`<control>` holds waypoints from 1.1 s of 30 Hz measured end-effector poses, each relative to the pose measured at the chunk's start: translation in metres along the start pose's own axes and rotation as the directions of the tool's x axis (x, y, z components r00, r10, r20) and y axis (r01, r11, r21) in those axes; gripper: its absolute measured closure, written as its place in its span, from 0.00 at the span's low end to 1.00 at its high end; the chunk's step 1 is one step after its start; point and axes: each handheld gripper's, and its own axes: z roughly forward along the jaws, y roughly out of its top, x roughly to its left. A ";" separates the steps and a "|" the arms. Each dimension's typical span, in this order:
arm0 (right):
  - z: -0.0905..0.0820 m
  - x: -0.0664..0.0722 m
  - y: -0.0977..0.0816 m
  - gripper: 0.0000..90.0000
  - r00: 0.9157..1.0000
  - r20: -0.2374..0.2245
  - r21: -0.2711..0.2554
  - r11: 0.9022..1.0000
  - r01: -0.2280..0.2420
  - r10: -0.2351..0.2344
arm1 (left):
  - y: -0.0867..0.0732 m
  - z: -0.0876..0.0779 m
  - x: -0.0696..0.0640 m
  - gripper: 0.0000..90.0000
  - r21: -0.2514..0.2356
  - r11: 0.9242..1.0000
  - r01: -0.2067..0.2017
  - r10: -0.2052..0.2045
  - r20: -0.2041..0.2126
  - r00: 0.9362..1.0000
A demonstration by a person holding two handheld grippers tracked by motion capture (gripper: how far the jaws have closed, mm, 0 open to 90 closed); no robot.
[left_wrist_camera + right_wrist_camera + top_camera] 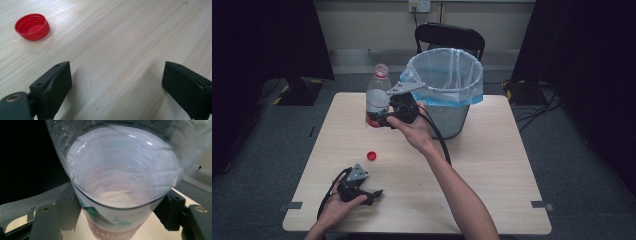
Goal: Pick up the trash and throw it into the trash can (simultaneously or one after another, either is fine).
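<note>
In the high view, a clear plastic bottle (377,95) is held upright above the desk (492,165) by the right tool (382,119). The jaws are closed on the lower part of the bottle, one on each side, near the red band of its label. In the right gripper view the bottle (120,182) is seen from close by, and the two black jaws are pressed against its sides. The jaws are about half open, because the body of the bottle is between them. The neck of the bottle has no cap on it.

The bottle is held just beside a metal bin (447,85), at the bin's left side in the high view. The bin is lined with a blue and white bag and it stands at the far part of the desk.

A red cap (372,155) lies on the desk, between the two hands, with its open side up.

The left tool (373,196) is rested low on the desk near the front edge, held in the left hand (339,207). In the left gripper view its jaws are wide open and nothing is between them; only the bare wood of the desk (120,50) is seen there. The cap (32,26) lies well apart from these jaws, further away and to their left in that view.
</note>
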 end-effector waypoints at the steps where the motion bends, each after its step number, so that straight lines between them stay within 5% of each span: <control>1: -0.002 0.000 0.002 0.34 1.000 0.000 -0.005 1.000 0.003 -0.003 | 0.000 0.000 0.000 0.10 0.000 1.000 0.000 0.000 0.000 1.000; 17: -0.029 -0.011 0.030 0.34 1.000 0.022 -0.080 0.997 0.012 -0.010 | 0.000 0.000 0.000 0.10 -0.004 1.000 -0.001 0.001 -0.004 1.000; 33: -0.064 -0.037 0.052 0.34 0.996 0.082 -0.197 0.980 -0.019 0.036 | 0.000 0.000 0.000 0.10 -0.005 1.000 0.001 -0.001 0.000 1.000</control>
